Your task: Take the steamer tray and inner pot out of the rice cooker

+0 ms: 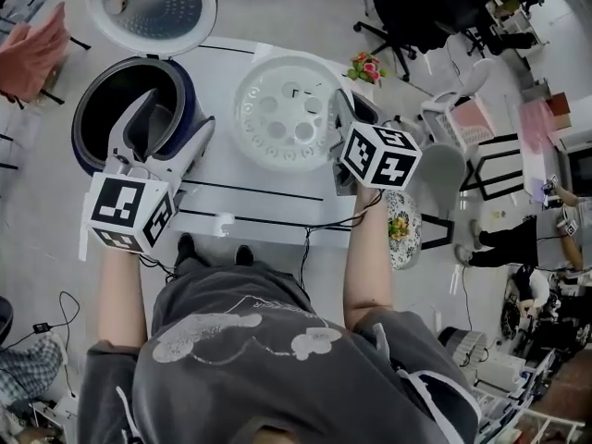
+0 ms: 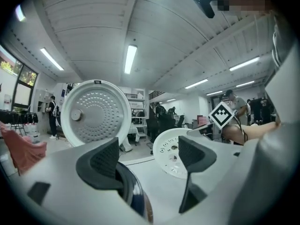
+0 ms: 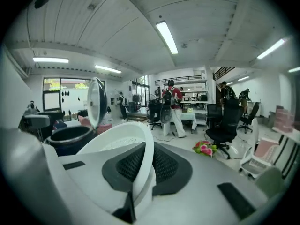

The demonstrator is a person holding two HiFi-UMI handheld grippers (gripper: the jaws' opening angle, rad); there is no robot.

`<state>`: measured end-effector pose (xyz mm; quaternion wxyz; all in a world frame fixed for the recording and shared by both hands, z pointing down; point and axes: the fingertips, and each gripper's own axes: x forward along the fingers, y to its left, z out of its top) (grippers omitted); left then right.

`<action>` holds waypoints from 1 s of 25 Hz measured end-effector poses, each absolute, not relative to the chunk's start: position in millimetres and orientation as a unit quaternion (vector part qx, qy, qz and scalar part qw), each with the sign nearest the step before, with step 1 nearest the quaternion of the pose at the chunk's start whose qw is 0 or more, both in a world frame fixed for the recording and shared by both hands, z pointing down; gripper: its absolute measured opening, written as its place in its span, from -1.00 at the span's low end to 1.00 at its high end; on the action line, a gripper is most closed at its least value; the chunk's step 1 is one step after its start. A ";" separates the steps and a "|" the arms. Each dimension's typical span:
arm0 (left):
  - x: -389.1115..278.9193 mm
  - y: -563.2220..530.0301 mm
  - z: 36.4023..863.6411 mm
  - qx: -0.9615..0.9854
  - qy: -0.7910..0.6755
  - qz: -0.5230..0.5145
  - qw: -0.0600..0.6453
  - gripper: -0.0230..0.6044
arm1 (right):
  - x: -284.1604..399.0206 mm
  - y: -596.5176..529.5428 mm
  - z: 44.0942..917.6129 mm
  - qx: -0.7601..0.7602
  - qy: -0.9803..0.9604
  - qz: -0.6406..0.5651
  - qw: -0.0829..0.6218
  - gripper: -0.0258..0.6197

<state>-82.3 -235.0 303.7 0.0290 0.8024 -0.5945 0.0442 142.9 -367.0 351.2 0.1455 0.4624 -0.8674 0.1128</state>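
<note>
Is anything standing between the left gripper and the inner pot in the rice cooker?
Nothing visible covers the inner pot. The lid stands open and the steamer tray is out, held by the right gripper over the table.

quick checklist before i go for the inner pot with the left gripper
1. lid swung open: ok
2. steamer tray out of the rice cooker, over the table: ok
3. right gripper shut on the tray's rim: ok
4. tray resting on the table: cannot tell
5. left gripper open, nothing between its jaws: ok
6. inner pot out: not ok, it sits in the cooker
</note>
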 end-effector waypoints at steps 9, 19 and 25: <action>-0.7 -254.3 353.9 0.821 -0.563 0.058 0.071 0.35 | 173.6 -402.1 434.4 0.474 -0.850 0.132 0.187 -0.75; 27.0 -262.8 411.6 0.822 -0.551 0.079 0.119 0.35 | 168.5 -443.3 517.5 0.476 -0.835 0.193 0.197 -0.75; 26.4 -263.1 438.3 0.818 -0.549 0.090 0.146 0.35 | 159.6 -456.1 556.2 0.473 -0.827 0.220 0.209 -0.75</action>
